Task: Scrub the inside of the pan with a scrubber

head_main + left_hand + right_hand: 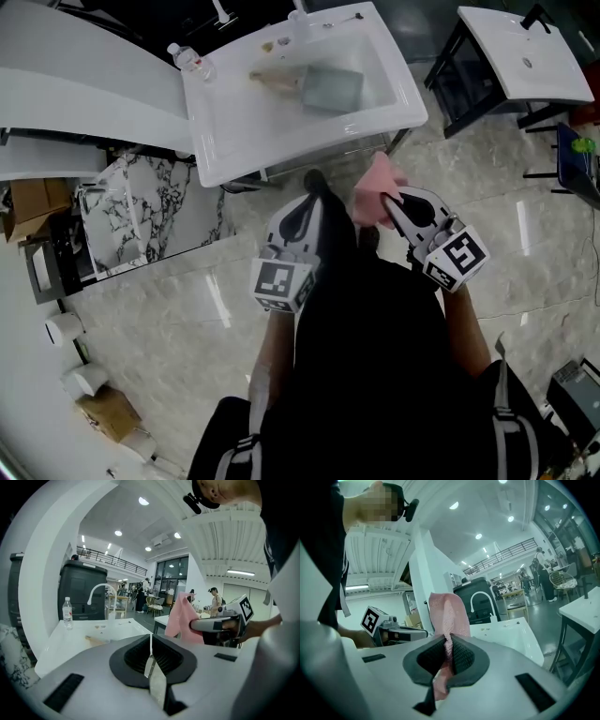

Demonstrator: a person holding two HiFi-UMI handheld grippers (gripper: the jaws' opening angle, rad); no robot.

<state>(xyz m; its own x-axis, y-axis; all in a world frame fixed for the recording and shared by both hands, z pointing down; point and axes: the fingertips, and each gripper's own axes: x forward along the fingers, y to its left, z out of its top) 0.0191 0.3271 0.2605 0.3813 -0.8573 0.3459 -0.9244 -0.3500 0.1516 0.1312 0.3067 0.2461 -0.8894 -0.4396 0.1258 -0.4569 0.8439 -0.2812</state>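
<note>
1. Already your right tool (pixel 449 649) is clamped on the pink scrubber (pixel 447 613); your left tool (pixel 151 654) is closed on nothing.
2. The pan (pixel 330 89) lies in the white sink (pixel 234 141), well apart from both tools.
3. Scrubbing looks unstarted: you have yet to reach the pan and scrub its inside.

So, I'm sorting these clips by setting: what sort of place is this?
Probably an open workshop or showroom hall, not a home: a freestanding sink unit on a tiled floor, a second basin nearby, and a railed mezzanine.

Showroom hall, freestanding sinks (pixel 217 141), marble floor (pixel 159 319)
</note>
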